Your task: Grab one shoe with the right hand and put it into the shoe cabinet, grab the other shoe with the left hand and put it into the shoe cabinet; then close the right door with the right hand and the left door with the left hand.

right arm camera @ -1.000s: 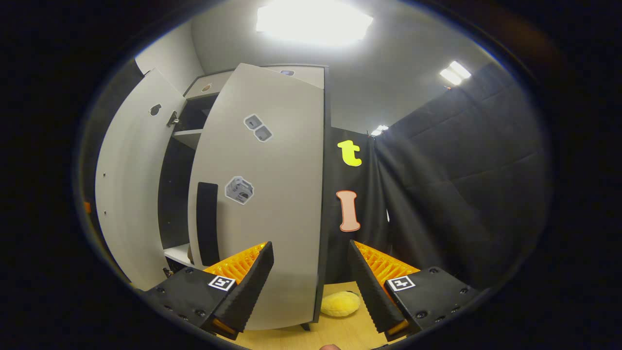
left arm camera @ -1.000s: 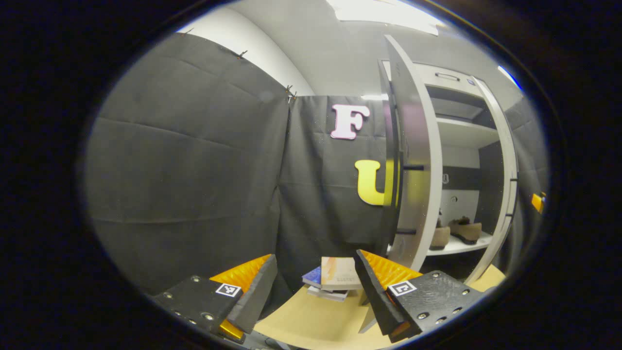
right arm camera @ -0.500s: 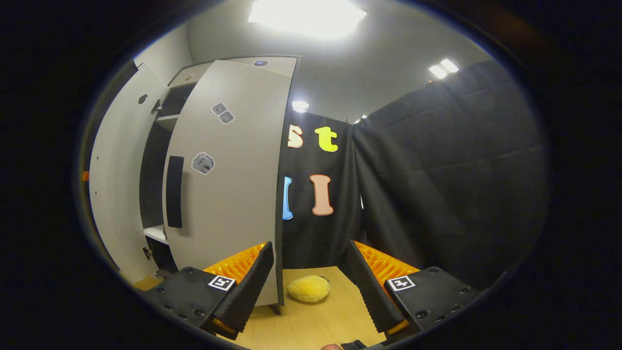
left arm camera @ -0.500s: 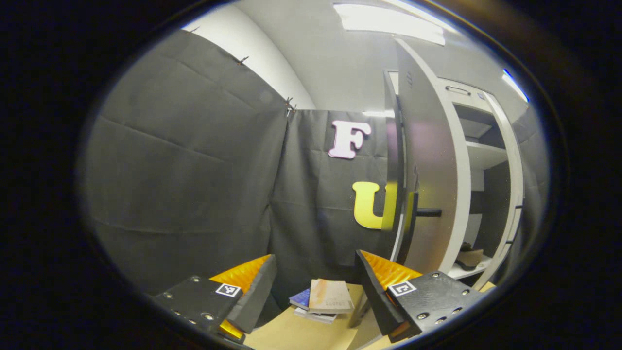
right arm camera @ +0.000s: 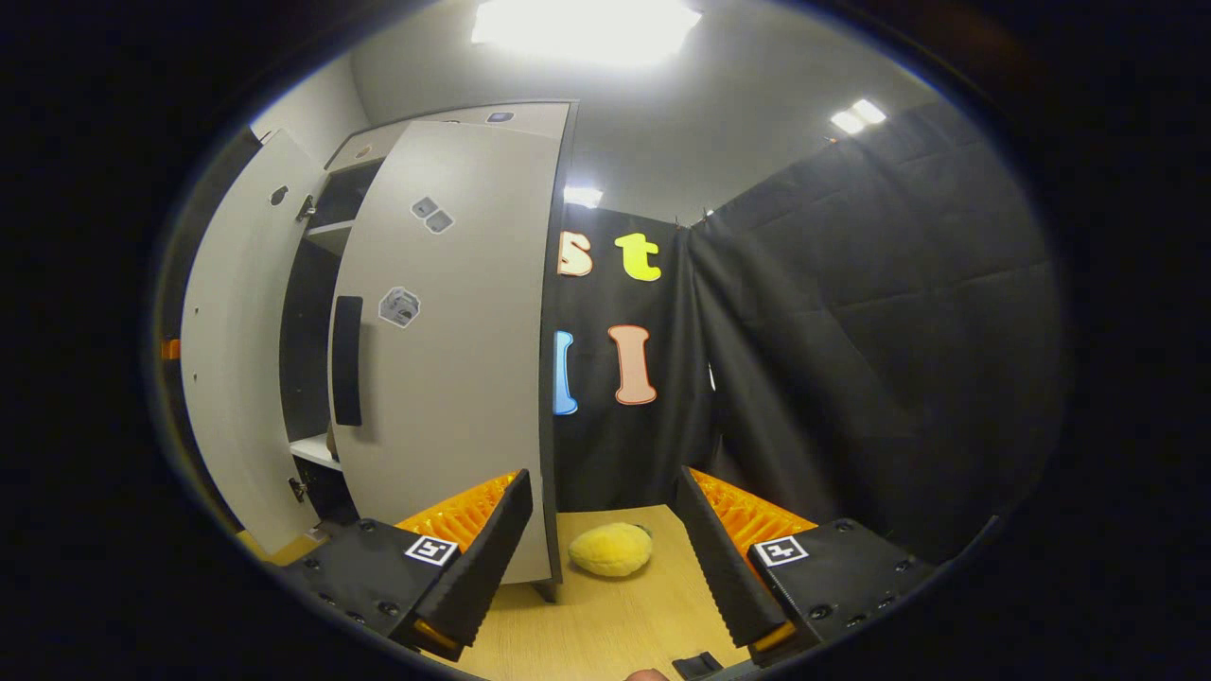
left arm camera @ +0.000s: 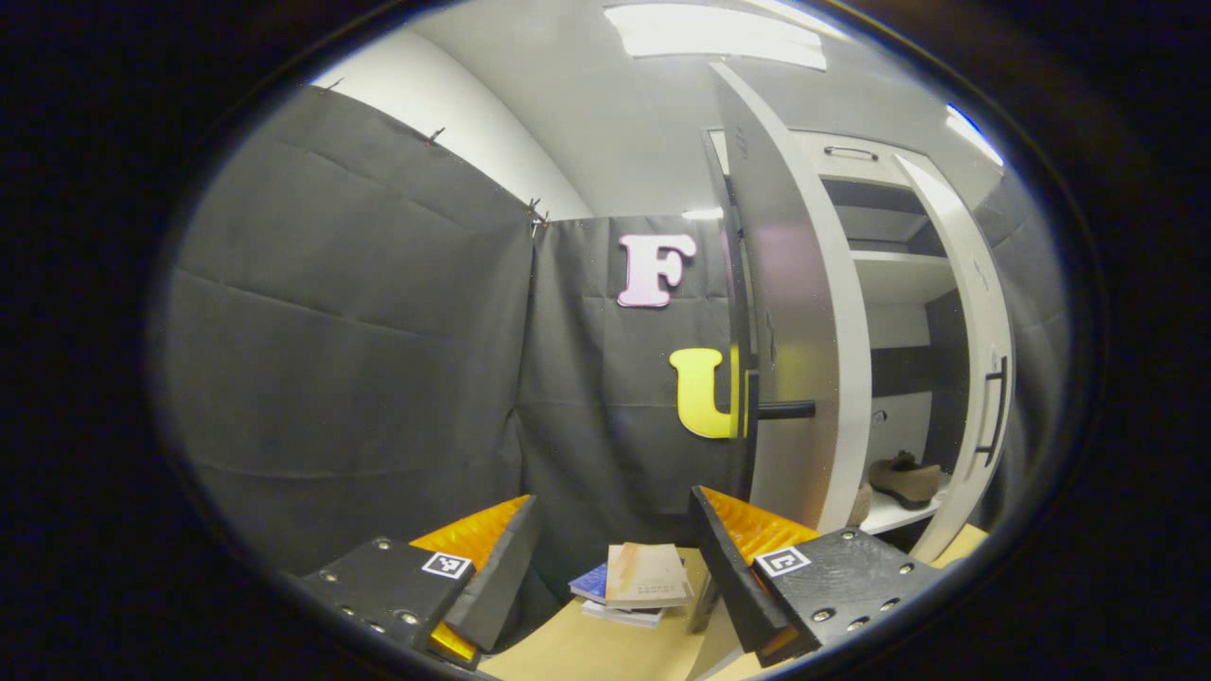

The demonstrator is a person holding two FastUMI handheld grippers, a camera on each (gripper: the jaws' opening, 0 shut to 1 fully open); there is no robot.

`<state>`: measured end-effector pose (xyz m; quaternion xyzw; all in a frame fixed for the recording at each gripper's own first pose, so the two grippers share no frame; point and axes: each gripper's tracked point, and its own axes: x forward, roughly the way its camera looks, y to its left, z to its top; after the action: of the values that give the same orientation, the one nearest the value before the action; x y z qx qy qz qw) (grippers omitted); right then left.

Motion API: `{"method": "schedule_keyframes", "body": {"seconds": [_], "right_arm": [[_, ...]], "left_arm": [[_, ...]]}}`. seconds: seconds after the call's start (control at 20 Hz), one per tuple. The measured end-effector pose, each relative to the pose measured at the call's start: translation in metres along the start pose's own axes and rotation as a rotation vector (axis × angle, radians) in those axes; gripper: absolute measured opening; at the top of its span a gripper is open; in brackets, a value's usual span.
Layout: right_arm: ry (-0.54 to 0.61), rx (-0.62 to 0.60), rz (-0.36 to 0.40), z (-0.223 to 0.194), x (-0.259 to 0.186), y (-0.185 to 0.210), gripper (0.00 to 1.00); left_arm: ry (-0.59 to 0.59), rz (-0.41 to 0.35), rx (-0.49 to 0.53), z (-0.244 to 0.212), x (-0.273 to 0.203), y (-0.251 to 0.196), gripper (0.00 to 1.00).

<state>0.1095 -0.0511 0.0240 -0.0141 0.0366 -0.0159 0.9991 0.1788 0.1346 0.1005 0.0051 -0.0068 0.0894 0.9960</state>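
Left claw (left arm camera: 613, 558): released, level, left door (left arm camera: 790, 312) just right of it.
Right claw (right arm camera: 599, 553): released, level, right door (right arm camera: 454, 340) left of it.

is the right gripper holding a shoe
No, the right gripper is open with nothing between its fingers; a yellow plush toy lies on the floor beyond.

The left door (left arm camera: 799, 312) stands edge-on just ahead of the left tool (left arm camera: 613, 553), a narrow gap beside it leading to the shelf (left arm camera: 899, 511), while books (left arm camera: 636, 582) and a yellow plush (right arm camera: 610, 550) occupy the table (right arm camera: 615, 624).
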Motion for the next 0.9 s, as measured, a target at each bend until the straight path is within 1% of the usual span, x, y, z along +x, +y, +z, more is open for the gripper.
{"method": "schedule_keyframes", "body": {"seconds": [0.15,0.4,0.6,0.65,0.8,0.9], "right_arm": [[0.003,-0.014,0.005,-0.003,0.003,0.001,0.98],[0.030,0.023,0.040,-0.012,0.005,0.005,0.98],[0.040,-0.005,0.046,-0.013,0.006,0.005,0.97],[0.041,-0.006,0.048,-0.013,0.006,0.006,0.98],[0.048,-0.010,0.060,-0.015,0.005,0.007,0.98],[0.050,-0.023,0.065,-0.015,0.005,0.006,0.97]], "left_arm": [[-0.005,-0.038,-0.008,0.002,-0.002,-0.005,0.99],[-0.015,-0.091,-0.007,0.002,-0.003,-0.009,0.99],[-0.021,-0.133,-0.020,0.003,-0.004,-0.012,0.99],[-0.023,-0.144,-0.028,0.003,-0.003,-0.014,0.92],[-0.015,-0.207,-0.059,0.002,0.001,-0.024,0.92],[-0.010,-0.252,-0.080,0.002,0.006,-0.040,0.93]]}}
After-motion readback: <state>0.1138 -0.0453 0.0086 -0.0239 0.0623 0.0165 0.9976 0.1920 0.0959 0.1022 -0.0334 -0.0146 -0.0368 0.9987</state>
